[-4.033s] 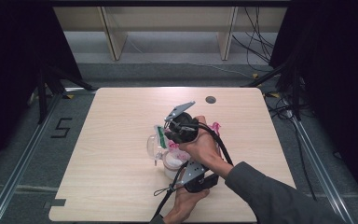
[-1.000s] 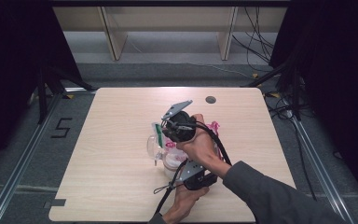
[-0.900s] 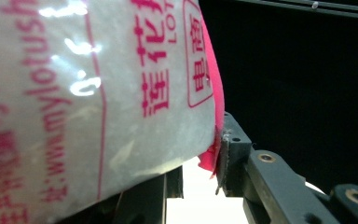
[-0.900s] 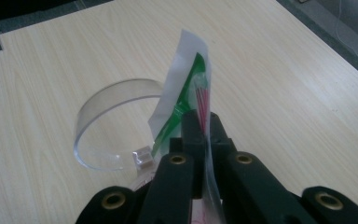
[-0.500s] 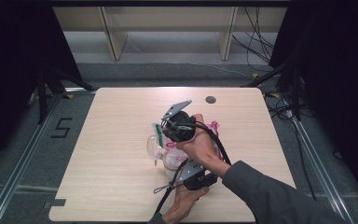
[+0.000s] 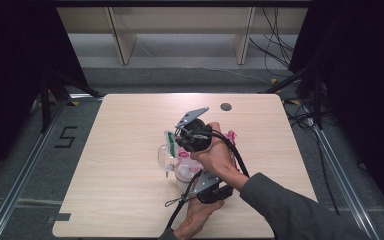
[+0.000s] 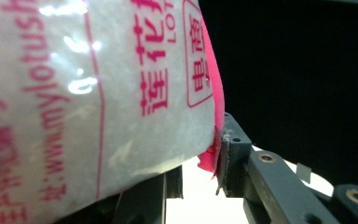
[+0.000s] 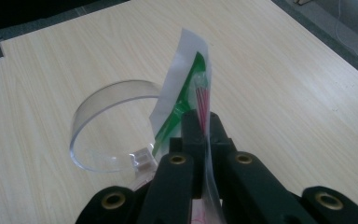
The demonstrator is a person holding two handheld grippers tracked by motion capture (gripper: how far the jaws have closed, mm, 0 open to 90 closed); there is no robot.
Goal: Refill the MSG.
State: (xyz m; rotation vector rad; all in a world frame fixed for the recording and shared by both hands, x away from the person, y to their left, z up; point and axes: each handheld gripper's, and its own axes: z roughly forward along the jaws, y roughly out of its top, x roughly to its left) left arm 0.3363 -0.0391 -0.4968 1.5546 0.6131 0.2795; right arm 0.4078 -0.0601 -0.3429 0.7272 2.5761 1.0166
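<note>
Red print on a clear bag [image 7: 98, 102] of white grains: Chinese characters beside "LOT", part of a web address starting "www", the rest blurred or cut off by the frame edge. Left claw [image 7: 196, 172] clamped on the bag's lower end at its pink sealed edge, one black jaw mostly hidden behind the plastic. Right claw [image 8: 200, 135] pinched tight on the bag's torn top strip, green and red stripes showing above the jaws, printing there too small to read. Seen from above, bag [image 6: 184, 159] held over the middle of the tabletop [image 6: 125, 200] between right claw [image 6: 180, 141] and left claw [image 6: 192, 184], much of it covered by the hands. Clear round container [image 8: 107, 126] lying on its side on the wood just beside the bag, its contents hard to make out. Pale wood-grain tabletop with a dark round hole [image 6: 225, 106] near the far edge; grey floor marked "5" [image 6: 66, 137] at the left, black curtains, cables, pale shelving behind.
</note>
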